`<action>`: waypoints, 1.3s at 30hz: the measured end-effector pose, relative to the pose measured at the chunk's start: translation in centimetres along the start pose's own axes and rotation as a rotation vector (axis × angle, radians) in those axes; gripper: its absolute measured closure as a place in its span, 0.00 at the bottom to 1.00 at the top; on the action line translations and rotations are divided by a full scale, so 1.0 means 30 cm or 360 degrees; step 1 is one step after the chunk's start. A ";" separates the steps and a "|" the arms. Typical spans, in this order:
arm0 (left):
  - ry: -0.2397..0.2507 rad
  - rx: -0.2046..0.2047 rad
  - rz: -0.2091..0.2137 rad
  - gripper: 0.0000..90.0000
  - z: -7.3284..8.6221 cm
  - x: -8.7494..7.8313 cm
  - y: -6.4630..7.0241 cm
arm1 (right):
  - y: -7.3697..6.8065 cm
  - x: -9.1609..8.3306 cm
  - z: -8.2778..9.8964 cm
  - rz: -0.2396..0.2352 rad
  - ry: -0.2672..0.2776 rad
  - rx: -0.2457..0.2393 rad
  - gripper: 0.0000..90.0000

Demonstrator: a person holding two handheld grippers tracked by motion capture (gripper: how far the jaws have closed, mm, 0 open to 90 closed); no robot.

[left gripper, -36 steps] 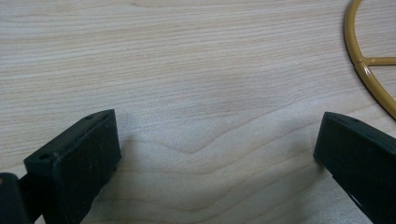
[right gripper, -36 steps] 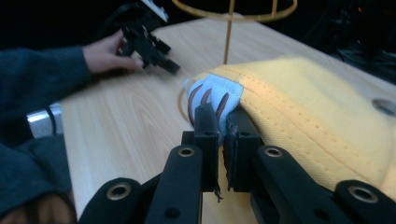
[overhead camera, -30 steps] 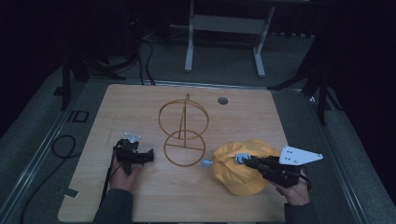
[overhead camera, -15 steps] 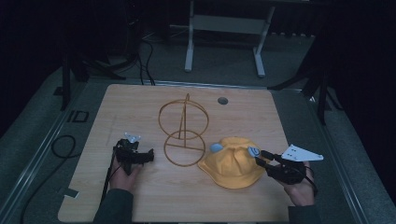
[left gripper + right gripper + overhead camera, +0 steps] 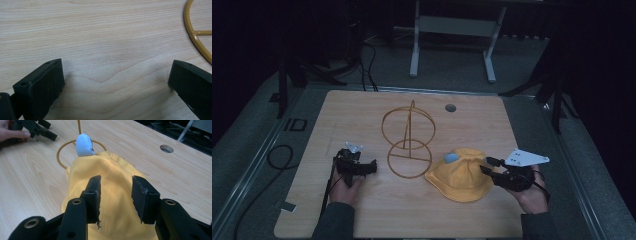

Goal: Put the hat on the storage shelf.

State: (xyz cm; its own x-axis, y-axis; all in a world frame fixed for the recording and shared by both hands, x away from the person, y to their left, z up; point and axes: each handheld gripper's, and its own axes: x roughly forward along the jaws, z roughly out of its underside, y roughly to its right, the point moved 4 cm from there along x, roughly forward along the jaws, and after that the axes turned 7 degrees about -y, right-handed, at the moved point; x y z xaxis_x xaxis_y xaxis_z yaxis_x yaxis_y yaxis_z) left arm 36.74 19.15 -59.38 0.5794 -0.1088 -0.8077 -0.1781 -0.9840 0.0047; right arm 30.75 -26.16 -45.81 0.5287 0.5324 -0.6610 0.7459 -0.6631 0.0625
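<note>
Right gripper view: my right jaws have just been opening and stand released over the yellow hat (image 5: pixel 117 195), its crown between them, pads clear. A blue patch (image 5: pixel 84 145) sits beyond. My left jaws gape over bare surface (image 5: pixel 105 50), stand (image 5: pixel 197 42) just beside

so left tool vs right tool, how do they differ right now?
The left tool has its jaws spread wide over bare table, beside the wire stand; the right tool has its jaws narrower, open over the yellow hat. The right carries a grey plate. Both hold nothing.
</note>
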 end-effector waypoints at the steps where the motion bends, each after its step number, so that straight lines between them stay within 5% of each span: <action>1: 0.0000 0.0000 0.0000 0.00 0.000 0.000 0.000 | 0.000 0.003 -0.003 -0.0002 -0.0010 -0.0009 0.66; 11: -0.0001 0.0001 0.0001 0.00 0.000 0.000 0.000 | 0.019 0.014 -0.028 -0.0028 -0.0097 -0.0054 0.63; 39: -0.0001 0.0001 0.0001 0.00 0.000 0.000 0.000 | 0.025 0.068 -0.159 -0.0074 -0.0519 -0.0422 0.60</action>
State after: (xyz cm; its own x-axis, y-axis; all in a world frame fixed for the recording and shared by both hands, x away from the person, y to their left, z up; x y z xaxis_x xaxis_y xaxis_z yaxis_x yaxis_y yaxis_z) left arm 36.73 19.15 -59.37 0.5789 -0.1093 -0.8080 -0.1787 -0.9839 0.0051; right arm 34.33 -23.07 -43.55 0.3677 0.3361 -0.8671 0.8669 -0.4614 0.1887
